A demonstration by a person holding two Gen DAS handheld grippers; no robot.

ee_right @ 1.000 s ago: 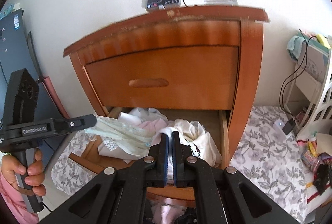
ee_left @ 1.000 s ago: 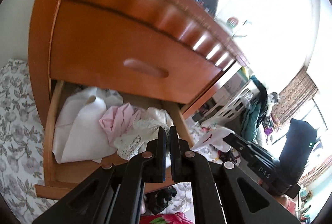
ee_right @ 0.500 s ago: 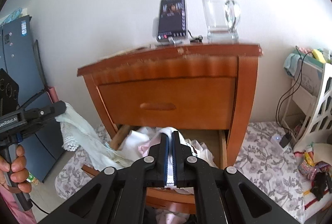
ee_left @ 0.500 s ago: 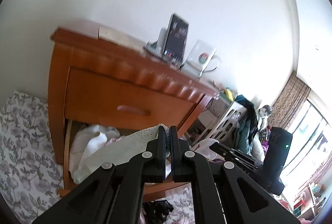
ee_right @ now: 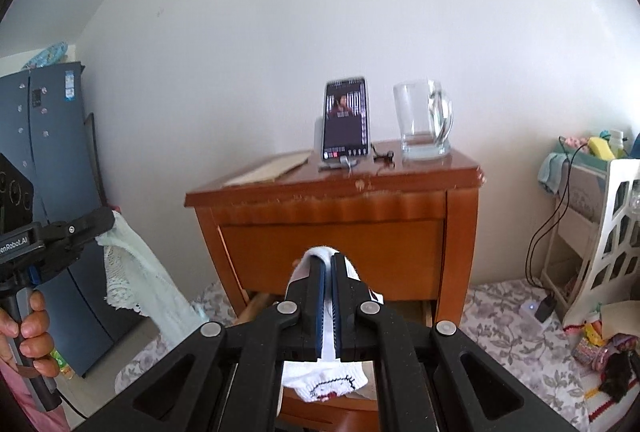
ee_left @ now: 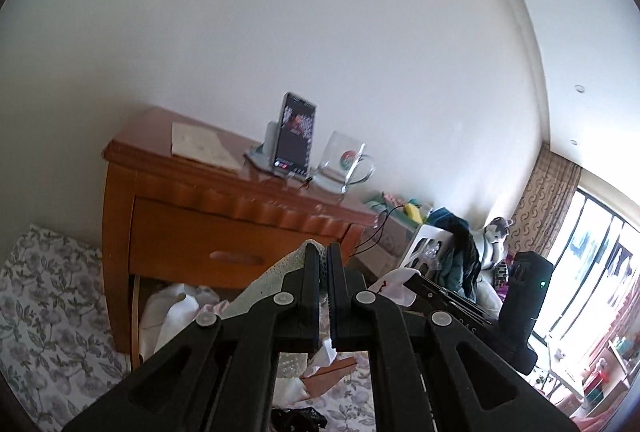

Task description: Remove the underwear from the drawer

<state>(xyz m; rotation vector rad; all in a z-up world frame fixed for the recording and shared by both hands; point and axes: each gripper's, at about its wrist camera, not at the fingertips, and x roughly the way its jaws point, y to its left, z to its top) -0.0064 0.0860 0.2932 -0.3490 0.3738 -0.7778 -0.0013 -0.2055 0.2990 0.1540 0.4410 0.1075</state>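
Risks: pale green lace-edged garment [ee_right: 140, 280] hangs long below the left tongs [ee_right: 106, 220]. Its lower end is hidden behind the right tongs' body, so can't tell if it has fully cleared the drawer [ee_left: 138, 316]. If not, it could snag on the drawer front or drag other clothes [ee_left: 176, 308] out w/ it. Grip looks to be on an edge only; thin fabric could slip free.

White underwear [ee_right: 326, 382] w/ small printed pattern sags below the right tongs [ee_right: 329, 260]. A swing toward the nightstand's top surface [ee_right: 400, 172] might knock the phone [ee_right: 345, 120] or glass mug [ee_right: 424, 120], both near the front edge.

Tongs: both pinched nearly closed. Left grips the green garment, fabric bunched at the tips in left wrist view. Right grips the white underwear, cloth running up btw the pads and folded over the tips. Both pieces are up in the air in front of the nightstand, above drawer level.
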